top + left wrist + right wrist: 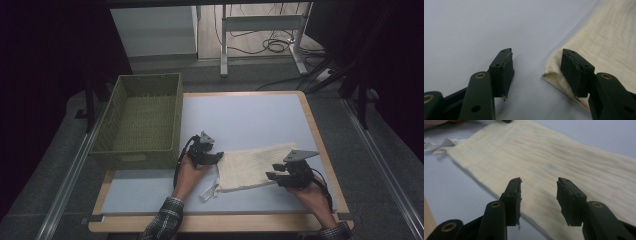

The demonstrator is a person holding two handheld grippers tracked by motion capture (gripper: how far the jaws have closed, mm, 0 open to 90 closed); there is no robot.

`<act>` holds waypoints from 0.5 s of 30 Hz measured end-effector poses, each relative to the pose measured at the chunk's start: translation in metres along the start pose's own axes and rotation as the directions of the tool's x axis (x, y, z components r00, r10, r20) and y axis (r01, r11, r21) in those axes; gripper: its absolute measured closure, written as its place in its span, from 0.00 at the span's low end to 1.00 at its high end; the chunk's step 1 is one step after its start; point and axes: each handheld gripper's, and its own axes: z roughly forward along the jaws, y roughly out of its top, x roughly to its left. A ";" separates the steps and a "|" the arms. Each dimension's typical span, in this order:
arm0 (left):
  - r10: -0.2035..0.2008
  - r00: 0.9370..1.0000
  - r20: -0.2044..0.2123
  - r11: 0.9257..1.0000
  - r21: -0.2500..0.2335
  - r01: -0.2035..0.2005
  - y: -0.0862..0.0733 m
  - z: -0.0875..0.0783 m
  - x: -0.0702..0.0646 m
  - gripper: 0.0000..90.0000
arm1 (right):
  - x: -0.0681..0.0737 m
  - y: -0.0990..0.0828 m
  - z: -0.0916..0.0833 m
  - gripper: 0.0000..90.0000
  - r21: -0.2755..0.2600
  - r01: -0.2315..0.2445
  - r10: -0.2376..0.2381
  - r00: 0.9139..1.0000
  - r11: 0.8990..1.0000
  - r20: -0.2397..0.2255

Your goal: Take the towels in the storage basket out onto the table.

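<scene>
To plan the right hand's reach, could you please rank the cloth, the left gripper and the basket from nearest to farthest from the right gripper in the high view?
From the right gripper:
1. Cloth, just beside its jaws.
2. Left gripper, at the cloth's far end.
3. Basket, far left.

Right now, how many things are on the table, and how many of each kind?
Cream quilted cloth with a white label strip at its corner: 1
Green woven basket, rectangular, at the table's left edge: 1
Black two-jaw grippers, left gripper and right gripper, jaws apart: 2
Total: 4
</scene>
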 end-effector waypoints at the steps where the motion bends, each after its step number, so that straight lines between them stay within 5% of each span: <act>1: 0.000 1.000 0.000 1.000 0.000 0.000 0.000 0.000 0.000 0.48 | 0.004 0.002 0.004 0.61 0.004 0.006 -0.006 1.000 1.000 -0.012; 15: -0.003 1.000 0.000 1.000 0.000 0.003 0.000 0.000 0.000 0.48 | 0.050 0.027 0.043 0.70 0.030 0.104 -0.099 0.985 0.994 -0.144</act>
